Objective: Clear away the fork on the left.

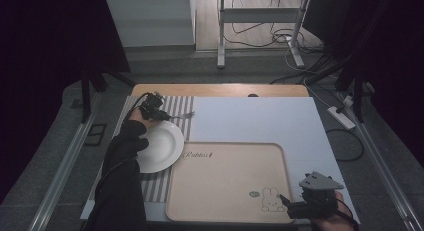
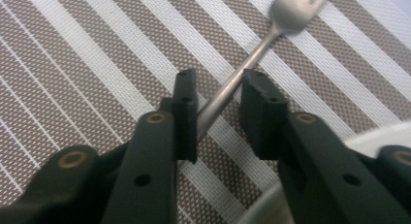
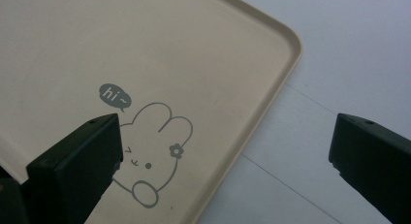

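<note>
I counted one fork (image 2: 252, 54), one plate (image 1: 162, 146), one tray (image 1: 225, 183). Left tongs (image 2: 218, 95) bracketed the fork handle, unclamped; right tongs (image 3: 225, 151) stood spread, lower right.

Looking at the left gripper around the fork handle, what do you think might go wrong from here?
1. The left gripper has the fork handle between its jaws with a gap on one side; closing off-centre might let the thin handle slip or swing.
2. The white plate lies close beside that gripper, so a lift could knock its rim.
3. The right gripper hangs open over the tray corner and may bump it.
</note>
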Demonstrator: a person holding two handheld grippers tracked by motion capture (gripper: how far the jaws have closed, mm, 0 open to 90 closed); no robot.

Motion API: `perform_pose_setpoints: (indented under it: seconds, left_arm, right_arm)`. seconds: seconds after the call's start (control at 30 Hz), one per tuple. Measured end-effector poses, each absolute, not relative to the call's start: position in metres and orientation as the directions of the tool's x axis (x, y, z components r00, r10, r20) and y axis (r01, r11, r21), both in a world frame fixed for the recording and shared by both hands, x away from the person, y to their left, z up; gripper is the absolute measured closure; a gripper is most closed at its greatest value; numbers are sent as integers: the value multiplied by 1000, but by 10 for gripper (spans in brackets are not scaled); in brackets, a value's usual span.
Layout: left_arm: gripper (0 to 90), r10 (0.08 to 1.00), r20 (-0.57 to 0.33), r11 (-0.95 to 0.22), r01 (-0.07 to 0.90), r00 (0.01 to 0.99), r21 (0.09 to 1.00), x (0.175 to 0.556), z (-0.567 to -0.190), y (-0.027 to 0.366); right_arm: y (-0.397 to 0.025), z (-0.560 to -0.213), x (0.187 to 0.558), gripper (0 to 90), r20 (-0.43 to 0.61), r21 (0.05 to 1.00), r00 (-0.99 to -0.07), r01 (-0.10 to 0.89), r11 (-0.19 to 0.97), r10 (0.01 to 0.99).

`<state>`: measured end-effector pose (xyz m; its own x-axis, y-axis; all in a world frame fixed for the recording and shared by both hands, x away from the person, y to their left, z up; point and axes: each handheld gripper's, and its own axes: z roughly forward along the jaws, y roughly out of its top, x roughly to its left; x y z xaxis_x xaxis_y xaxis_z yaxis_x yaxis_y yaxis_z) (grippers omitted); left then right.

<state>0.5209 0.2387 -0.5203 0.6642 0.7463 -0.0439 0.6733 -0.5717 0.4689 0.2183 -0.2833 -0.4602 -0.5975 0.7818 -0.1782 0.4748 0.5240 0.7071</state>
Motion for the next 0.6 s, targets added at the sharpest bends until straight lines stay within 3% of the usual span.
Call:
perform_pose_setpoints:
  seconds: [0.17, 0.2, 0.33, 0.5, 0.6]
  left_arm:
    - [827, 713, -75, -588, 653, 697, 478, 518, -516, 242]
    - [900, 724, -63, -583, 658, 687, 477, 517, -513, 242]
    - [900, 714, -90, -572, 653, 694, 497, 515, -516, 243]
    - [892, 721, -20, -590, 628, 693, 507, 513, -516, 241]
    - [730, 738, -33, -559, 639, 673, 528, 515, -517, 243]
  right_arm:
    - [-283, -460, 218, 0, -181, 705, -600, 473, 528, 780]
    - [-283, -460, 218, 0, -182, 705, -600, 473, 529, 779]
    - [-282, -460, 218, 0, -184, 703, -600, 473, 530, 779]
    - [-282, -460, 218, 0, -185, 703, -600, 472, 531, 778]
    - [-282, -460, 218, 0, -184, 703, -600, 473, 531, 779]
